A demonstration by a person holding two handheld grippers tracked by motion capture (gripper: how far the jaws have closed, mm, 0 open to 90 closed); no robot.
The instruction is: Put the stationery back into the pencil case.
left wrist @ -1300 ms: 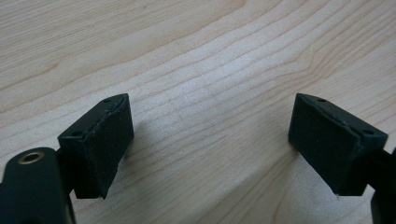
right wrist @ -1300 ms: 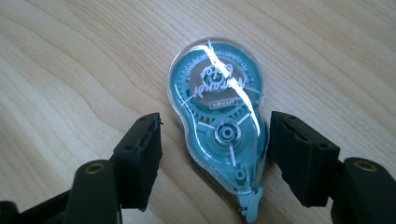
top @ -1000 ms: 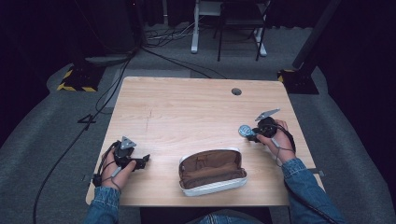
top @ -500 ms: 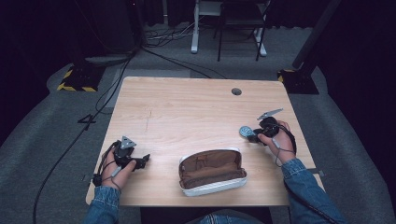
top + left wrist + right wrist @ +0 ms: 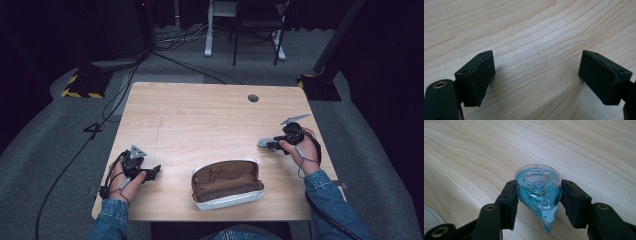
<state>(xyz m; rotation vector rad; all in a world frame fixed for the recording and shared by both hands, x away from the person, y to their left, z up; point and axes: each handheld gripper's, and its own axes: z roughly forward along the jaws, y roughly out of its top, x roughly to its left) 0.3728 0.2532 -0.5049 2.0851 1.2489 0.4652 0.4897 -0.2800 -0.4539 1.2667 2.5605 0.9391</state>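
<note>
Table: a light wooden table with visible grain and a small round hole near its far right corner; most of the top is bare.
Floor: grey carpet surrounds the table, darker toward the edges of the room.
Room: dim and black-walled; a white-legged desk and a dark chair frame stand beyond the far edge, and a black post leans up from a base at the far right.
Cables: dark cables run across the carpet on the left, past a black base with yellow and black hazard stripes.
Pouch: a brown-lined pencil pouch with a pale rim lies open near the table's front edge, between the two hands.
Left gripper: the left gripper rests low on the wood at the front left; in the left gripper view its jaws stand wide apart over bare grain, holding nothing.
Right gripper: the right gripper sits near the right edge, its jaws closed against both sides of a correction tape dispenser.
Dispenser: clear blue plastic, teardrop-shaped, lying flat on or just above the wood, its pale tip pointing back toward the gripper's camera; in the high view it shows as a small pale disc ahead of the right hand.
Sleeves: blue denim sleeves enter from the bottom edge.
</note>
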